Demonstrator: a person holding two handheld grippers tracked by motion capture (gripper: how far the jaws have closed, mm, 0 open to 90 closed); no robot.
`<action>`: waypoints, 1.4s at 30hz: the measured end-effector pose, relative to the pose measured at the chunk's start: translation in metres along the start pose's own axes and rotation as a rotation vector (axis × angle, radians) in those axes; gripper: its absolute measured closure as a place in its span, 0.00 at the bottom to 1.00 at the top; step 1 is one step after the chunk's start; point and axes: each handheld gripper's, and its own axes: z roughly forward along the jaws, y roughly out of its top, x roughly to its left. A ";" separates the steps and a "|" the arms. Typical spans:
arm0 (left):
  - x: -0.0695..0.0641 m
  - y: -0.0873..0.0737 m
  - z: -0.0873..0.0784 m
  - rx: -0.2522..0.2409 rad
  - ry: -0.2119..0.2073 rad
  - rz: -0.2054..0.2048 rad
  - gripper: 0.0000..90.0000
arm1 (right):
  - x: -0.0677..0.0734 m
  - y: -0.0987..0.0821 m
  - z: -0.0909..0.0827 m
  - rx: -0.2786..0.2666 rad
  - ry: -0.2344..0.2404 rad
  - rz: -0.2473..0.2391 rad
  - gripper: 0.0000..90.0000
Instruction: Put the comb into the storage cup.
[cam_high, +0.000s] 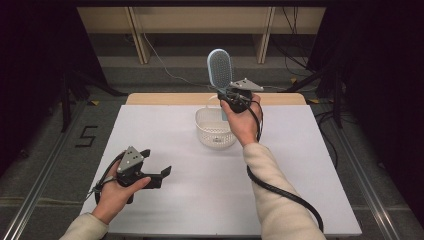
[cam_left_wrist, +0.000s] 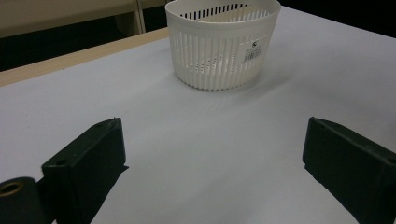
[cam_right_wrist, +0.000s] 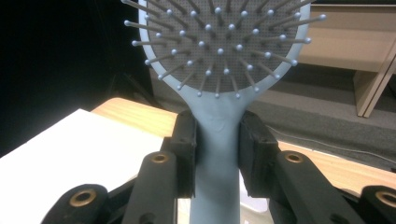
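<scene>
Brush (cam_high: 220, 69), pale blue with a grey bristle pad, stands upright in the upper middle of the high view, held by its handle in the right gripper (cam_high: 231, 93) above the white basket (cam_high: 204, 131). In the right gripper view the jaws are clamped on both sides of the handle just under the head (cam_right_wrist: 219, 42), bristles facing the camera. Down in the lower left of the high view the left gripper (cam_high: 156, 167) hangs low over the white table (cam_high: 210, 200) with its jaws wide and nothing between them; its own view looks across bare tabletop at the basket near the top of the frame. My guess is the brush is bound for the basket, and the risk lies there: the grip sits high on a smooth, narrow handle, so the brush could pivot or slip if the hand tilts, and the wide head could catch the rim and tip the light basket, which nothing is steadying. As for writing, the basket's wall carries a small sticker (cam_left_wrist: 252, 52) with what looks like a barcode, too small to read, and a "5" (cam_high: 86, 136) is marked in dark strokes on the floor at centre left.
</scene>
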 end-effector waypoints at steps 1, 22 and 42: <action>0.000 0.000 0.000 0.000 0.000 0.000 0.06 | 0.000 0.000 0.000 0.002 -0.002 0.002 0.78; 0.000 0.000 0.000 0.003 0.000 -0.001 0.06 | 0.001 -0.003 0.006 0.023 0.002 -0.006 0.78; 0.001 0.000 0.000 0.003 0.000 0.001 0.06 | 0.000 -0.006 0.010 0.044 -0.003 -0.009 0.78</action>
